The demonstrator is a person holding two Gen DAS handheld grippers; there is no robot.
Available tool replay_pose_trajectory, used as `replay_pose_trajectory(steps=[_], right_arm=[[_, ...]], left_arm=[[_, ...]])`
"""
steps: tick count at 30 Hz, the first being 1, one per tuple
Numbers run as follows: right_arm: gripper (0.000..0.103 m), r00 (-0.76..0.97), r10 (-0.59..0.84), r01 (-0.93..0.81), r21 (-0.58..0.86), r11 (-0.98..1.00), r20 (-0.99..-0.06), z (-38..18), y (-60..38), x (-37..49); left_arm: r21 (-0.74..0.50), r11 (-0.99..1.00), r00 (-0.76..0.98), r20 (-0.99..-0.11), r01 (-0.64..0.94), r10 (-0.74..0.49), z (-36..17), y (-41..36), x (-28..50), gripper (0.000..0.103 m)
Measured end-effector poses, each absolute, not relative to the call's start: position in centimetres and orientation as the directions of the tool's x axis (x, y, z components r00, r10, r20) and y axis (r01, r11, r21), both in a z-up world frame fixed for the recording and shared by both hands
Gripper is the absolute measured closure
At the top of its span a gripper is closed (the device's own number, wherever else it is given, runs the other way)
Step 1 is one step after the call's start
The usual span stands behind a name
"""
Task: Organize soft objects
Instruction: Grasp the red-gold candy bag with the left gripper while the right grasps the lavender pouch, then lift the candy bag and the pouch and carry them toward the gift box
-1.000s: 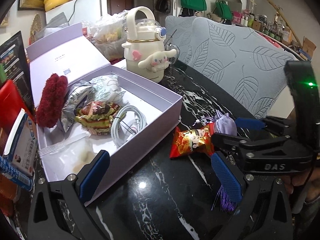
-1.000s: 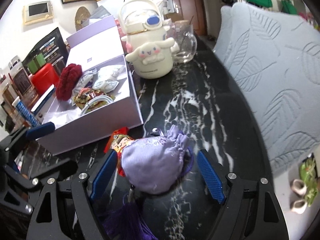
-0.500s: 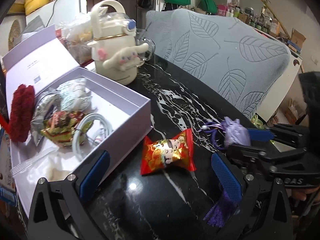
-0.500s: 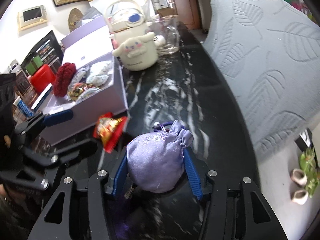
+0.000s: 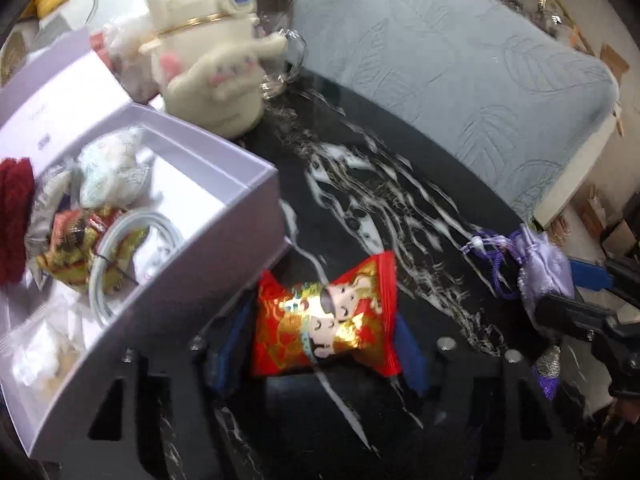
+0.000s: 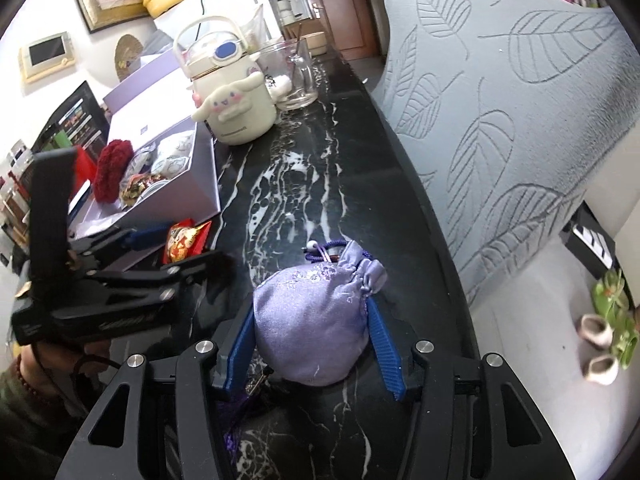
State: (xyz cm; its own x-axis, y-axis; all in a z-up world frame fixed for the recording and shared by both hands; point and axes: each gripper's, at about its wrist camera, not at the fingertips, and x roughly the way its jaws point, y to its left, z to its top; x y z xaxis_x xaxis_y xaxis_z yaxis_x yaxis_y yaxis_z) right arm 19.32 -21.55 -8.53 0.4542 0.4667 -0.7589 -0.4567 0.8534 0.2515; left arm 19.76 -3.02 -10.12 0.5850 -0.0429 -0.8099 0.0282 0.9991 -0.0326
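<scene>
Table: black shiny stone with white streaks.
Chair: grey, leaf pattern, right beside the table.
Box: pale purple, open, on the table.
Left gripper: its jaws have just been closing, squeezing the red pillow.
Right gripper: squeezing the purple pouch.

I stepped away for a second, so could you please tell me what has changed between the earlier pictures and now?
The left gripper has moved in over the red and gold foil candy-shaped pouch; its jaws have just been closing around it. The right gripper closed on the lilac satin drawstring pouch and holds it. The open lavender cardboard box, its contents and the cream cartoon-dog kettle stayed put.
</scene>
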Motion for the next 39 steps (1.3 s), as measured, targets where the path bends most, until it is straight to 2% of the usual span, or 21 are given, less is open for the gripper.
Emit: replay_pose_trajectory(steps=[5,27,34,39], right_arm=[[0.05,0.458,0.465,-0.46,0.245,0.853,-0.757,-8.5,-21.7,18.9],[0.05,0.504,0.504,-0.496,0.243,0.834,-0.701,-6.0,-19.4,14.4],[0.05,0.511,0.563,-0.584,0.219,0.782,-0.65,-3.7,-15.2,13.2],[0.05,0.522,0.634,-0.653,0.211,0.727,-0.57,-1.6,-12.2,11.6]], left_arm=[[-0.042,0.999,0.576,-0.816,0.022,-0.047,-9.9,-2.6,19.3,0.049],[-0.068,0.997,0.594,-0.802,0.028,-0.071,-8.7,-0.8,8.8,0.049],[-0.063,0.997,0.625,-0.781,-0.046,-0.021,-7.7,2.1,6.1,0.049],[-0.053,0.991,0.655,-0.755,-0.119,0.038,-6.4,4.8,3.3,0.049]])
